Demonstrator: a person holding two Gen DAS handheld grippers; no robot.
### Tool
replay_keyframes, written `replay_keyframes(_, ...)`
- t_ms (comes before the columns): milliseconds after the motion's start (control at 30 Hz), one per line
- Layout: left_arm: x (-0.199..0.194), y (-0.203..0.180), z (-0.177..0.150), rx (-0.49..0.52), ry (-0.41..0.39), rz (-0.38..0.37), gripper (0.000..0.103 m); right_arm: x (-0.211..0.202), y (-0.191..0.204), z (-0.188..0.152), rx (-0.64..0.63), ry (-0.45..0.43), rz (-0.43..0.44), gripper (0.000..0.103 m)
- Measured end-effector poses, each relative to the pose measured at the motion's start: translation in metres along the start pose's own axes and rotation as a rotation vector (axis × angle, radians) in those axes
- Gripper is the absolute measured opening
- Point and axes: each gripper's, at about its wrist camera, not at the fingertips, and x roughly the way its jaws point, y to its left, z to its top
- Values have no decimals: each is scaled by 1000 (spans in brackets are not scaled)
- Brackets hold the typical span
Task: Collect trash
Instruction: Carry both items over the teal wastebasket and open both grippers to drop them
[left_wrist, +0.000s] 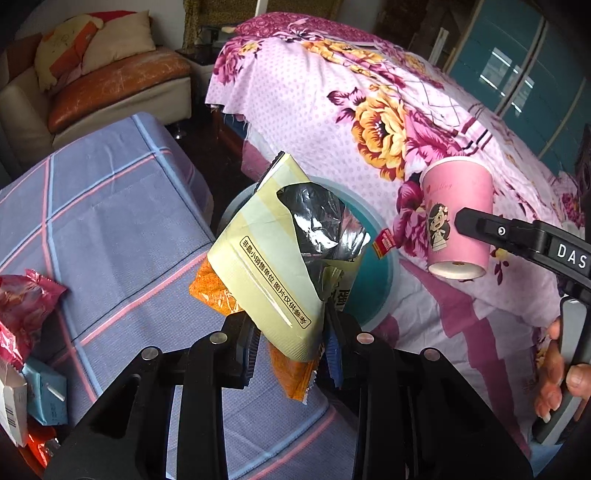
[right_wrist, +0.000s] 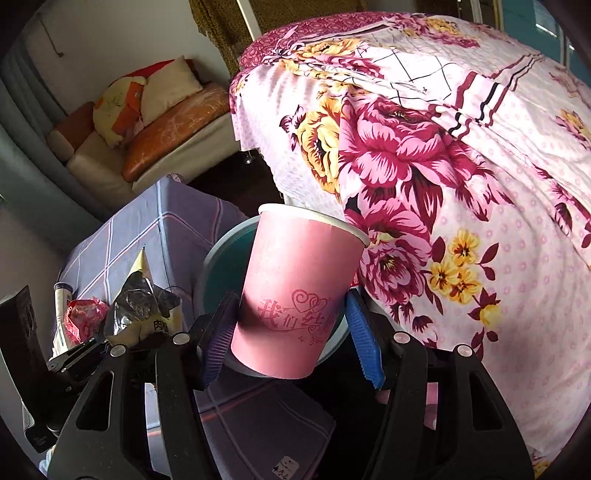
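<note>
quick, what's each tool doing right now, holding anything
Left tool: closed on a torn yellow snack wrapper, held above the teal bin.
Right tool: closed on a pink paper cup, upright, near the bin.

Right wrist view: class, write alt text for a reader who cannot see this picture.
The right gripper grips a pink paper cup upright above a round teal bin, beside a bed with a pink floral cover. To the left, the other gripper holds a torn yellow snack wrapper near a table in a checked cloth.
</note>
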Motion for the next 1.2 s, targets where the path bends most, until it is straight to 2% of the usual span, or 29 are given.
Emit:
replay_keyframes(33, 3, 0, 1, 1, 4, -1, 35, 2, 0, 1, 0, 2, -2, 57)
replay_keyframes(100, 7, 0, 3, -2, 5, 4, 57, 5, 1, 4, 1, 5, -3, 57)
replay_keyframes(200, 9, 4, 6, -9, -4, 36, 78, 7, 3, 4, -2, 10, -8, 57)
replay_keyframes(267, 6, 8, 7, -20, -13, 48, 87, 8, 5, 4, -2, 14, -9, 57)
replay_keyframes(500, -10, 23, 3, -55, -35, 47, 94, 13, 16, 4, -23, 27, -8, 57)
replay_keyframes(900, -39, 50, -9, -110, -62, 45, 95, 27, 39, -2, -59, 75, -12, 59)
replay_keyframes(1000, -49, 56, -14, -115, -75, 50, 95, 27, 46, -5, -66, 83, -5, 61)
replay_keyframes(1067, -55, 59, -16, -123, -83, 49, 95, 25, 51, -6, -69, 84, -5, 70)
replay_keyframes(1200, -66, 66, -22, -135, -93, 52, 95, 20, 59, -9, -72, 87, -2, 74)
